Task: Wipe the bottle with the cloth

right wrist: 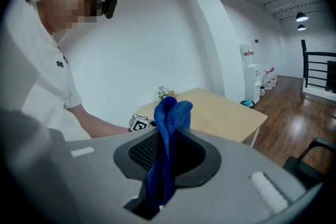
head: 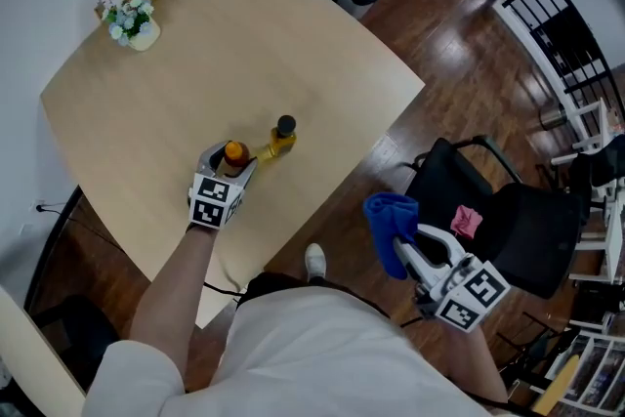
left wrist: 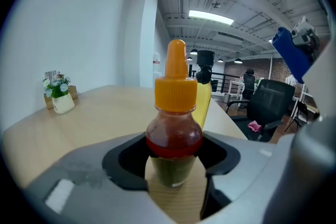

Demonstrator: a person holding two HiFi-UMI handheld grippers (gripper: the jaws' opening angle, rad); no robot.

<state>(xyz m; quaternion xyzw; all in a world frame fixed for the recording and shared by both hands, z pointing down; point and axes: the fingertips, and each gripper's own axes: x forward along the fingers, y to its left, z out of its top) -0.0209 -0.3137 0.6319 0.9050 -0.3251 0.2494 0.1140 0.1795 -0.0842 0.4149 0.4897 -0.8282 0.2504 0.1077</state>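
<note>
— Where do we stand on the left?
— Our left gripper (head: 232, 163) has its jaws closed on the orange-capped bottle (left wrist: 174, 128), upright on the table (head: 146, 103) just beside a yellow bottle (head: 281, 140).
— And on the right?
— Our right gripper (head: 405, 244) pinches the blue cloth (right wrist: 167, 128), off the table and well apart from the bottle. We judge that wiping hasn't begun.

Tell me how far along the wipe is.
Done: the left tongs are shut on the bottle, which stands upright on the table, and the right tongs are shut on the cloth. In hand: both grips. Left: the wiping itself, since the cloth is out beyond the table's edge, apart from the bottle.
</note>
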